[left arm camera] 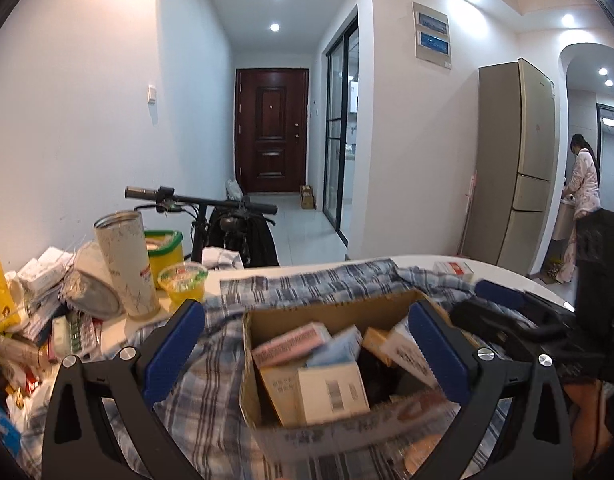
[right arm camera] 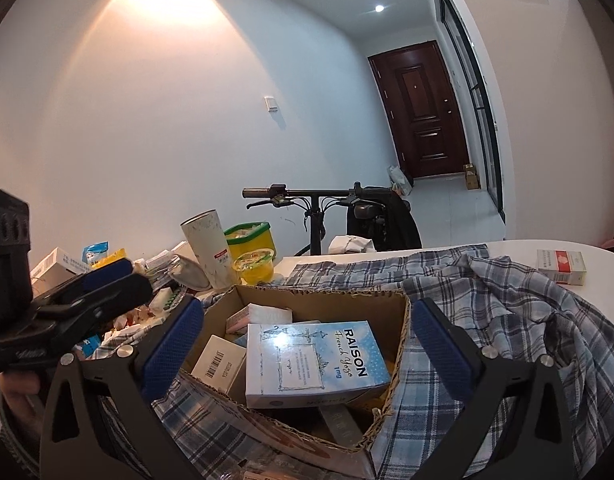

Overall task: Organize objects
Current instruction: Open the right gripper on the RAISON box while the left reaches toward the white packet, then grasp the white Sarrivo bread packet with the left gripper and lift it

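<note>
At twelve o'clock between the right tool's [right arm camera: 307, 344] wide-apart, empty pads sits a brown cardboard box [right arm camera: 327, 304] holding a pale-blue carton [right arm camera: 311, 360]; left tool [left arm camera: 307, 352] likewise apart.

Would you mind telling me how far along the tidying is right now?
Done: several small boxes, including the blue box, already lie in the cardboard box. In hand: nothing; both the left hand-held gripper and the right hand-held gripper are open. Left: the clutter pile and the red-and-white box.
</note>
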A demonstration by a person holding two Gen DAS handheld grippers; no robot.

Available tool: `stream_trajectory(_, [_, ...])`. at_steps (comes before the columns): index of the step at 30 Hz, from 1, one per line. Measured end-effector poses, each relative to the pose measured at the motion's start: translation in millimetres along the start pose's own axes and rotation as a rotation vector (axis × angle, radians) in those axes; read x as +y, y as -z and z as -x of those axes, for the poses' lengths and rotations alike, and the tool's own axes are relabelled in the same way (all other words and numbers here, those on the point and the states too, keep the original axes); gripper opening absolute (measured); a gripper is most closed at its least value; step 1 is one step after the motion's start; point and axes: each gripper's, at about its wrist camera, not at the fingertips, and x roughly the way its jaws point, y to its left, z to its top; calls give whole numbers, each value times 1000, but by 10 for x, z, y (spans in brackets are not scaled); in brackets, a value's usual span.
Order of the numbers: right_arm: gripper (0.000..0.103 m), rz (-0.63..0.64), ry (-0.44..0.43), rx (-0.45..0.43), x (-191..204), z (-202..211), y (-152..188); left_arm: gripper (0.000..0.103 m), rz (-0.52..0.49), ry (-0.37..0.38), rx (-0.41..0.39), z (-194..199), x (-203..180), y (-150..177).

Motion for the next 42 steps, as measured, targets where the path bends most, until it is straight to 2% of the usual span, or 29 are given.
stream_trajectory(4, [103, -6, 5, -9, -14, 15, -11, 103, -5, 5, 119, 105, -134, 235])
stream_trajectory(10, [103, -30, 11, -28, -59, 62, -36, 103, -70, 214, 359, 82, -628, 765])
stream_trajectory(14, [103, -51, 3, -22, -101, 60, -46, 103, -25, 264, 505, -45, -822, 929])
stream_trajectory(15, [103, -54, 2, -21, -109, 60, -48, 103, -43, 246, 520, -74, -862, 975])
stream_trajectory(17, [103, -64, 0, -20, -127, 67, -48, 103, -119, 126, 540, -142, -963, 1094])
stream_trajectory(18, [103, -72, -3, -17, -139, 67, -50, 103, -138, 98, 572, -194, -1003, 1157])
stream_trajectory(20, [103, -82, -10, -17, -155, 69, -54, 103, -147, 109, 606, -256, -1051, 1246])
stream_trajectory(27, [103, -88, -22, -9, -138, 68, -57, 103, -176, 94, 608, -251, -1134, 1299])
stream_trajectory(30, [103, -83, -22, -2, -124, 58, -49, 103, -159, 130, 598, -246, -1108, 1283])
stream_trajectory(33, [103, -79, -19, 0, -119, 53, -45, 103, -168, 125, 593, -236, -1118, 1286])
stream_trajectory(34, [103, -78, -17, -1, -119, 52, -44, 98, -170, 126, 593, -239, -1113, 1285])
stream_trajectory(35, [103, -79, -17, 0, -121, 51, -42, 88, -169, 136, 596, -247, -1098, 1294])
stream_trajectory(37, [103, -82, -16, 1, -128, 47, -39, 81, -146, 191, 602, -231, -1060, 1309])
stream_trajectory(42, [103, -83, -15, 1, -137, 49, -31, 80, -120, 213, 588, -169, -1009, 1298])
